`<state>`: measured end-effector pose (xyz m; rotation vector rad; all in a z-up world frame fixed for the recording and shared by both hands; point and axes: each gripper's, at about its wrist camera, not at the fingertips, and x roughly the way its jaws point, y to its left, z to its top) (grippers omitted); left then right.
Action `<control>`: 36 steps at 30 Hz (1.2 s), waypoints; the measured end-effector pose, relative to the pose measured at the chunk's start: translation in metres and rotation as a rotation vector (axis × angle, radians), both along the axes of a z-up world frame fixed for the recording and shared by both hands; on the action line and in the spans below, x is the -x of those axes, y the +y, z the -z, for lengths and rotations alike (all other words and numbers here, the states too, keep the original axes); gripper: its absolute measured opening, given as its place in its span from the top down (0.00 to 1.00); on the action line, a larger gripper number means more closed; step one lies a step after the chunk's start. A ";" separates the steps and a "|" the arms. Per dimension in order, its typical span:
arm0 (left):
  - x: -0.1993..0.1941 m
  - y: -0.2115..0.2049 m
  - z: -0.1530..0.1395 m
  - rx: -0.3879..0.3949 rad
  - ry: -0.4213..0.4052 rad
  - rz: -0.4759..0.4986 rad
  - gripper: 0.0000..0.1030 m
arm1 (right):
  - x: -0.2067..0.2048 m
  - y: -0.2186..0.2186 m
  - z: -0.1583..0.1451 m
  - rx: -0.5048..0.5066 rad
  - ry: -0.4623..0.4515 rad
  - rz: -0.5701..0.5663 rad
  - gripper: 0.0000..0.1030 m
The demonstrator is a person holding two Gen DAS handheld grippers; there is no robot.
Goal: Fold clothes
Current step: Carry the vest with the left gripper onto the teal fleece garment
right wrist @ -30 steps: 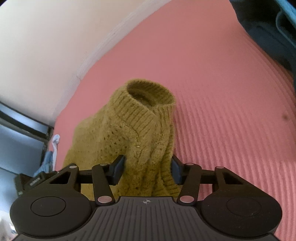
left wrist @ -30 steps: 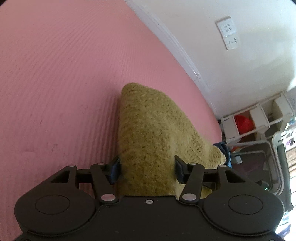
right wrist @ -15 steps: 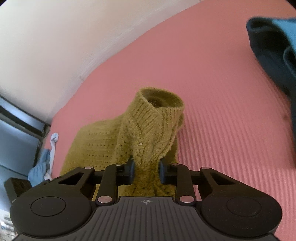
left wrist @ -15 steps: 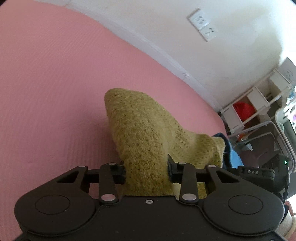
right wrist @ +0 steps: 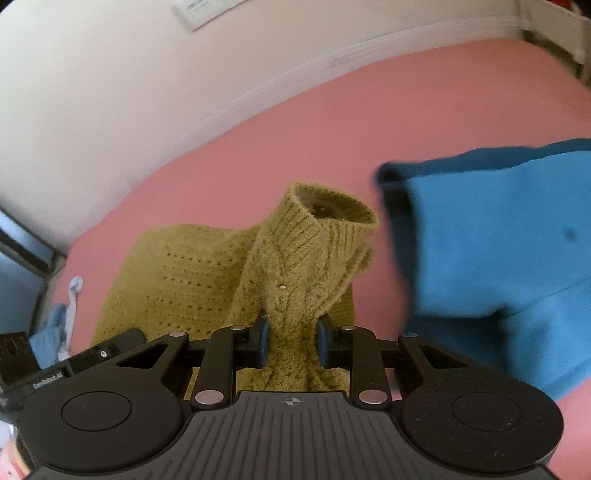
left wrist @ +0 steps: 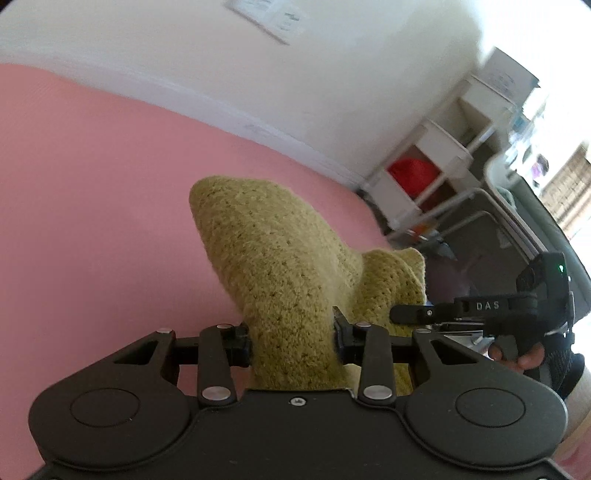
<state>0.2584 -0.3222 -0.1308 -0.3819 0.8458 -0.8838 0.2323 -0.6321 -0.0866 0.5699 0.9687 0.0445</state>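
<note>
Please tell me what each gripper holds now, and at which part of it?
Both hold the mustard knit sweater. The right gripper pinches bunched knit below the ribbed collar; the left gripper pinches a plain fold whose part cannot be told.

Pink mat [left wrist: 92, 206], white shelf [left wrist: 439, 162], wall socket [left wrist: 266, 18]

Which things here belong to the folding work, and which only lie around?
Job: yellow-green knit sweater, clamped by the left gripper and right gripper; pink mat.
Lying about: blue garment, white shelf, wall socket.
</note>
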 end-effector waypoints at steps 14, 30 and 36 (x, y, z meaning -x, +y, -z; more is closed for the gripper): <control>-0.010 -0.185 -0.024 0.088 -0.025 0.129 0.66 | 0.026 -0.158 -0.042 0.098 0.005 0.122 0.81; 0.013 -0.277 -0.070 0.193 -0.106 0.253 0.65 | 0.037 -0.241 -0.088 0.154 -0.094 0.213 0.81; 0.008 -0.280 -0.057 0.165 -0.060 0.238 0.65 | 0.043 -0.250 -0.071 0.127 -0.093 0.223 0.81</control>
